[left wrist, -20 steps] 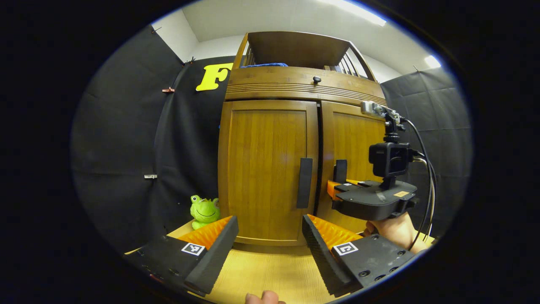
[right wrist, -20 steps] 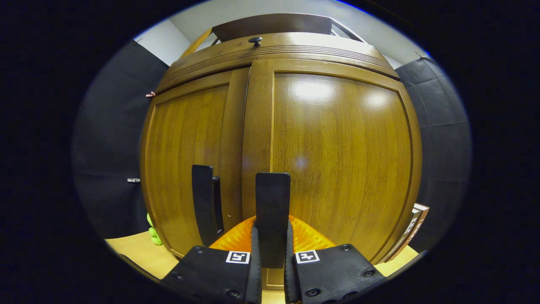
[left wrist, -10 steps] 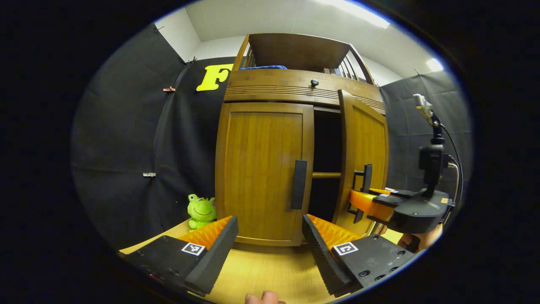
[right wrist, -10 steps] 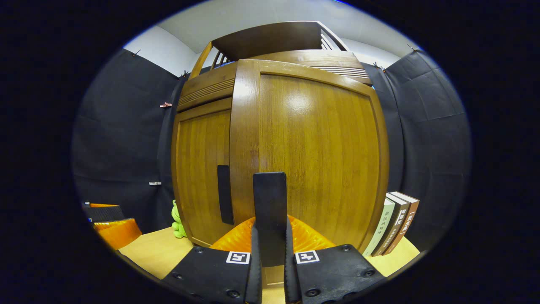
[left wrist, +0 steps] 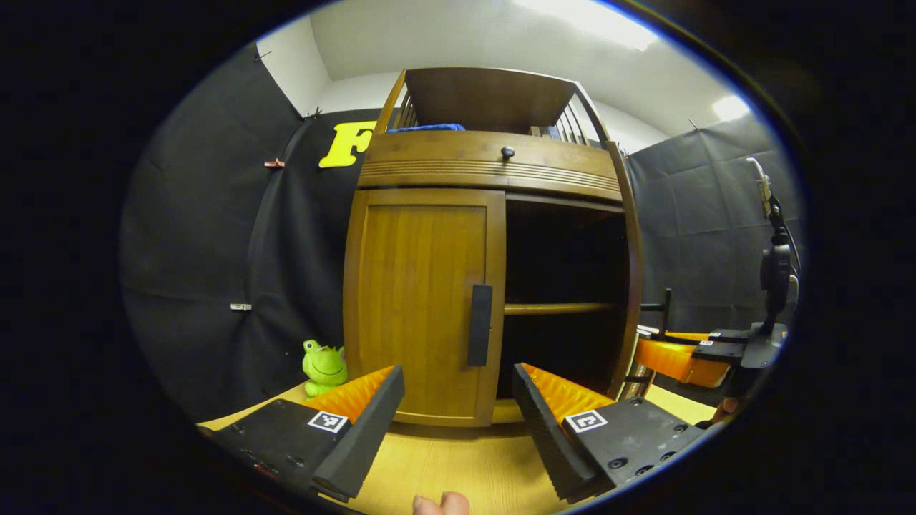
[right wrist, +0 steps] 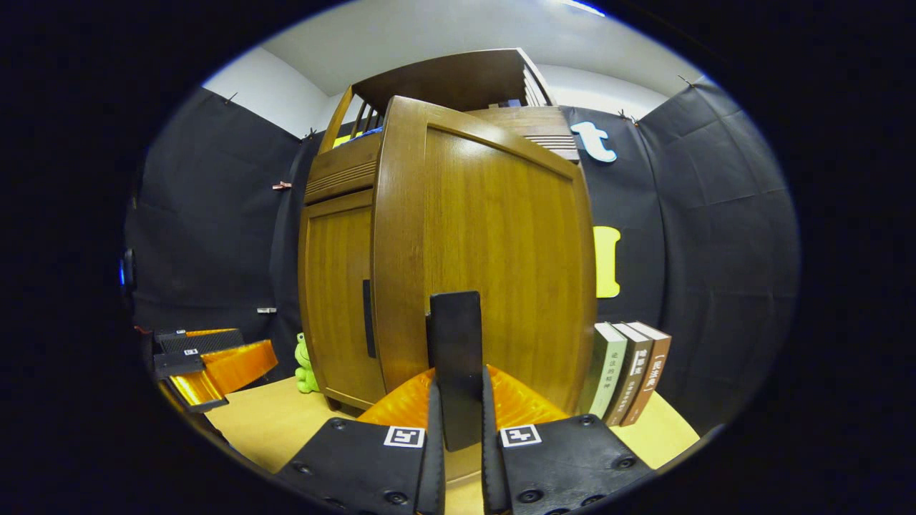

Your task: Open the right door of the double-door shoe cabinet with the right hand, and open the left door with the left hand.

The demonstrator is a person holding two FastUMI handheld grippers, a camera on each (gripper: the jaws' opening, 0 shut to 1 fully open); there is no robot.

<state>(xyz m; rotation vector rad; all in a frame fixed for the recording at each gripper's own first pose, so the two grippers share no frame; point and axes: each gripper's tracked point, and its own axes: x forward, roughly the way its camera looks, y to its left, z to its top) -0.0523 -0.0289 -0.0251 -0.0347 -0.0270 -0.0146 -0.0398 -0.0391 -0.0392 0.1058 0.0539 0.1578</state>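
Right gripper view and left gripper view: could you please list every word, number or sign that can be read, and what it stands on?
Books: the three spines carry print, too small to read.
Square markers on the right gripper and the left gripper: black-and-white patterns, no words.
Cabinet and the handle between the right gripper's fingers: no writing that I can see.

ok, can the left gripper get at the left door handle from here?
Probably yes. The left gripper is open and faces the handle on the shut left door, with nothing between them.
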